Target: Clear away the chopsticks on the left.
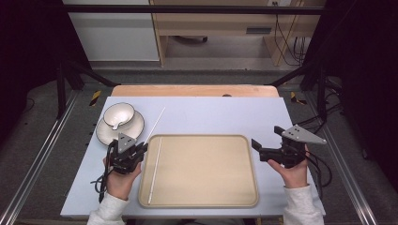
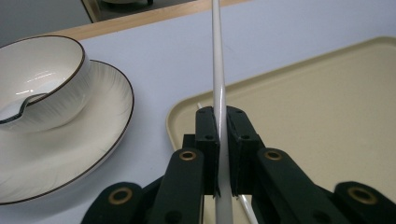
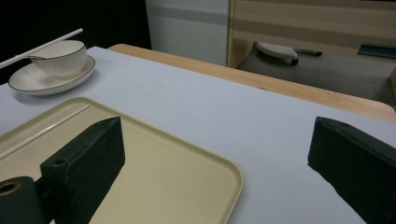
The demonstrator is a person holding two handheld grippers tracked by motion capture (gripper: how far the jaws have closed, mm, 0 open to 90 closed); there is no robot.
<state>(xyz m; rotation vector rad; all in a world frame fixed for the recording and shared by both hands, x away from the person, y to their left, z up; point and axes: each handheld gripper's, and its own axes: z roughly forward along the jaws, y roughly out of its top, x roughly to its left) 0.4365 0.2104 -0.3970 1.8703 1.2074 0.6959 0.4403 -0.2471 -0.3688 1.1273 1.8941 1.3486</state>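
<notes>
Left tool [image 2: 222, 154] clamps chopstick [image 2: 218, 70] — lower end hidden.

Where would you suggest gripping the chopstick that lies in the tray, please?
Probably near the near end of the chopstick in the tray, coming down from above with the fingers astride it: it lies flat along the left rim of the tray, so a sideways approach looks blocked.

No readable text, label or number anywhere.
</notes>
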